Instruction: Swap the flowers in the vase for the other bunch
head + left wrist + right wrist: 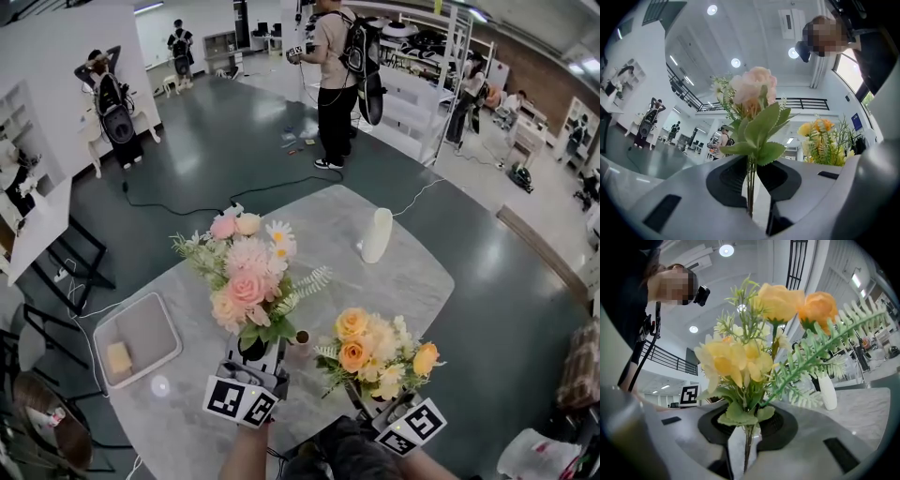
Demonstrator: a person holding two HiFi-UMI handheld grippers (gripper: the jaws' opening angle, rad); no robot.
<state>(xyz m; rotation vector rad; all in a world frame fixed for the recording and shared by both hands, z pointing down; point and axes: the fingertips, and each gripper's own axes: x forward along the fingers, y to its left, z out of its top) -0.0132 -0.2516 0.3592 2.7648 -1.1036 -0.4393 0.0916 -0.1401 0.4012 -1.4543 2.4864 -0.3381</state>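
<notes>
Item one: left gripper (254,358), carried above the near edge of the table (412,281), jaws pointing up and away from the person. A bare forearm (246,455) reaches to it from the bottom of the head view. The jaws are drawn in on the thin green stems of the pink bunch (246,277) (roses, a daisy, fern sprigs). The bunch stands upright out of the pads, with its heads over the middle of the table. Item two: right gripper (368,399), held beside the first at the near edge and to its right, likewise pointing up, with a dark sleeve (352,457) behind it. Its jaws pinch the stems of the yellow bunch (375,354), which also stands upright. The yellow and orange blooms are near the pink ones but not touching them. Item three: white vase (377,234), upright on the table toward the far right edge, well apart from both bunches. Item four: grey tray (155,323) at the left edge, with a yellow block (119,358) in its near corner. Item five: small brown object (302,338) on the table between the two bunches, too small to identify. Background: several people (333,84) standing on the floor beyond the far edge.
</notes>
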